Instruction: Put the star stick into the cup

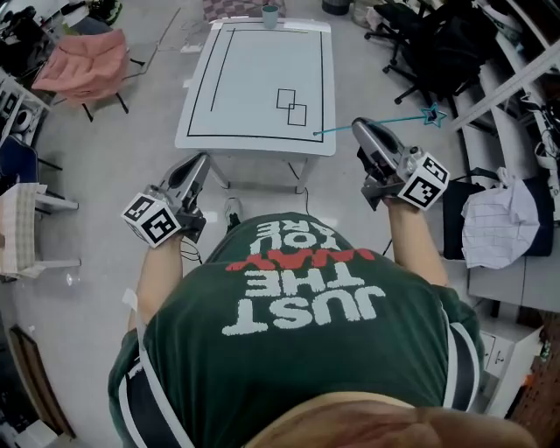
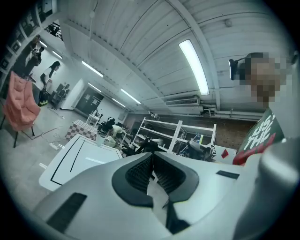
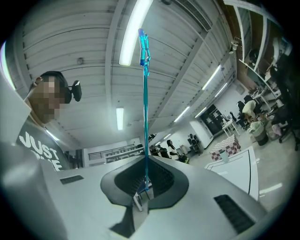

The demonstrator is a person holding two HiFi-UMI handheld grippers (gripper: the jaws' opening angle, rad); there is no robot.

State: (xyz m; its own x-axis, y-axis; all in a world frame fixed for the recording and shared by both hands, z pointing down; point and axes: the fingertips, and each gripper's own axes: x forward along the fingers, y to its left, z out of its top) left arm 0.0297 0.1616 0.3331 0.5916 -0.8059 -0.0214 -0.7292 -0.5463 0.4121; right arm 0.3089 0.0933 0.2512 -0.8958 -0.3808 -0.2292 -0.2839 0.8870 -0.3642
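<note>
Head view: right claw (image 1: 359,129) pinches the star stick (image 1: 385,122) by its end
Star sits out past the claw tips. Left claw (image 1: 201,162) is closed, nothing in it. Cup (image 1: 269,16) stands far ahead of both claws, on the table (image 1: 254,96)

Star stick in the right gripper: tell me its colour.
The star stick is translucent cyan-blue, stem and star alike. The right gripper view shows it best.
</note>
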